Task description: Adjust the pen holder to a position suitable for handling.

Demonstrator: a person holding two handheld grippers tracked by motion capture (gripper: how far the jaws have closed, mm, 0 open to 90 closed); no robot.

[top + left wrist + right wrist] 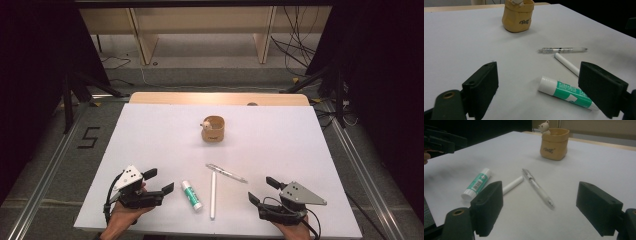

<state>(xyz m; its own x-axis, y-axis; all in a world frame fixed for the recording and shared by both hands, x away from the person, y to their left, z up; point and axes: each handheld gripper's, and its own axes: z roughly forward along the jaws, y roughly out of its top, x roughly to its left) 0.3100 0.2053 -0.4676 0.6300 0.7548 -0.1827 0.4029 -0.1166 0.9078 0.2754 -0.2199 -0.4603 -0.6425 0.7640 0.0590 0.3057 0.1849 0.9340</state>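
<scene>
A broad white rectangular table (pixel 150 145) carries everything, its far edge showing a strip of pale wood. On its near left a hand holds the left gripper (pixel 161 182), black with a grey three-cornered plate, its jaws standing wide with nothing between them. On the near right the right gripper (pixel 262 189) rests the same way, jaws spread wide and bare.

Toward the far middle of the table stands a small tan pouch-shaped holder (pixel 214 128) with dark lettering and what looks like a tiny cream bear figure (pixel 544 126) at its rim, though it is too small to be sure.

Between the two grippers lie three things: a white slim stick-like pen (pixel 213 195), pointing away from the person; a clear plastic pen (pixel 226 173) lying across just beyond the slim pen's far end; and a green-and-white glue stick (pixel 191 194), nearest the left gripper.
</scene>
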